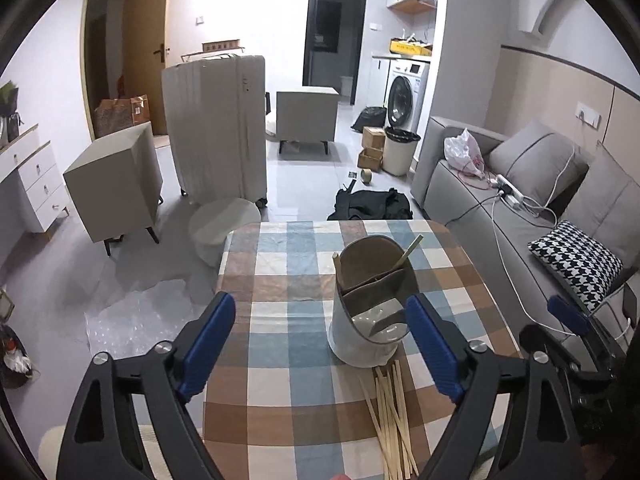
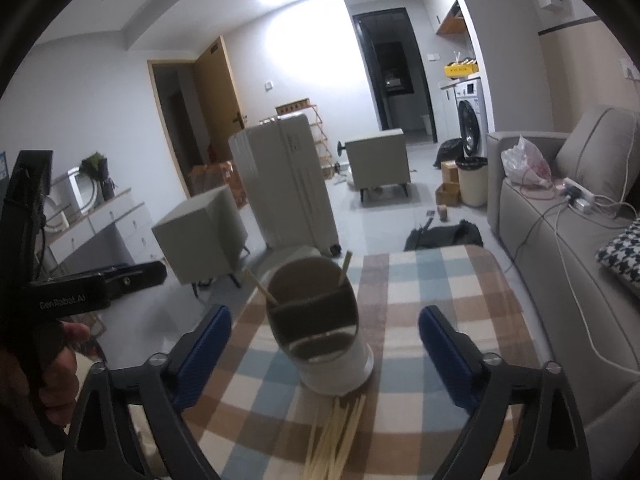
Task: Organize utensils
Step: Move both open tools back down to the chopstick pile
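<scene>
A white utensil holder (image 1: 368, 312) (image 2: 320, 332) with divided compartments stands on the checked tablecloth (image 1: 288, 280). Two wooden chopsticks (image 1: 408, 254) (image 2: 260, 286) lean in its far compartment. Several loose chopsticks (image 1: 390, 412) (image 2: 336, 436) lie in a pile on the cloth just in front of the holder. My left gripper (image 1: 318, 308) is open above the cloth, the holder beside its right finger and nothing between the pads. My right gripper (image 2: 324, 316) is open too, and the holder and the pile show in the gap between its fingers, ahead of them and untouched.
A grey sofa (image 1: 520, 208) with a houndstooth cushion (image 1: 576, 264) and cables runs along the table's right side. A round stool (image 1: 224, 220) stands off the far-left corner. Beyond are a suitcase (image 1: 216, 128) and cabinets. A hand (image 2: 60, 344) holds the left gripper's handle.
</scene>
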Action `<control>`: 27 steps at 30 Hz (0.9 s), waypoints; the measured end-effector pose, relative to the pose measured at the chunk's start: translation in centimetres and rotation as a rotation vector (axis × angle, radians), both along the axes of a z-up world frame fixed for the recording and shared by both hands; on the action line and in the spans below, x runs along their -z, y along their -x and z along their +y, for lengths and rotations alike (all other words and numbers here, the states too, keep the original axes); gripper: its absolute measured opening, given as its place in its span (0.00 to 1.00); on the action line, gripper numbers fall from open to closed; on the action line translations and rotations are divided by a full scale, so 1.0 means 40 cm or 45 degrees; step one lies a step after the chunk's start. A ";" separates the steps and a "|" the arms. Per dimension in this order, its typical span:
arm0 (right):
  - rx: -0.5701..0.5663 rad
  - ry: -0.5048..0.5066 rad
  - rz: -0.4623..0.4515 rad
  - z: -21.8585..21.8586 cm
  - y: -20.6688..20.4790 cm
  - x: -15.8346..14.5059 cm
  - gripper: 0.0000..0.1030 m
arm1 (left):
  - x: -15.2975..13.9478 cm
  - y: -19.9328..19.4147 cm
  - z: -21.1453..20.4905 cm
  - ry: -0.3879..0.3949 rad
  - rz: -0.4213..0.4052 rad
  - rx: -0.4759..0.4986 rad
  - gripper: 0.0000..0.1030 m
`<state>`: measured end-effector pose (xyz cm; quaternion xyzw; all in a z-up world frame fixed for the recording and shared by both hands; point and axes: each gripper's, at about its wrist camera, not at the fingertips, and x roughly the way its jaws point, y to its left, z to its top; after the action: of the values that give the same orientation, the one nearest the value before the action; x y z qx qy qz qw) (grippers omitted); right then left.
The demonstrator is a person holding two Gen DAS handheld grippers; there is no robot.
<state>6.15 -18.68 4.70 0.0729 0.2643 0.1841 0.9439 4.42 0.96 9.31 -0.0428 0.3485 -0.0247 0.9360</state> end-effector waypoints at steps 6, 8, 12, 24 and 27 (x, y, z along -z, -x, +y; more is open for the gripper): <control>-0.016 0.035 0.078 -0.001 0.008 0.042 0.97 | 0.068 0.012 -0.006 -0.019 0.010 -0.084 0.83; -0.017 0.056 0.114 0.002 0.004 0.060 0.97 | 0.094 0.006 -0.005 -0.002 0.040 -0.063 0.83; -0.011 0.067 0.212 0.001 -0.016 0.101 0.97 | 0.142 -0.013 -0.008 -0.073 0.107 -0.082 0.83; -0.114 0.180 0.672 0.066 -0.121 0.288 0.70 | 0.218 -0.049 0.034 0.001 0.337 -0.132 0.83; -0.154 0.243 0.744 0.095 -0.154 0.337 0.60 | 0.226 -0.059 0.048 0.022 0.369 -0.146 0.83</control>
<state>12.30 -14.89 -8.80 0.0179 0.5443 0.1857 0.8179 6.79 2.87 0.25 -0.0737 0.4766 0.0324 0.8754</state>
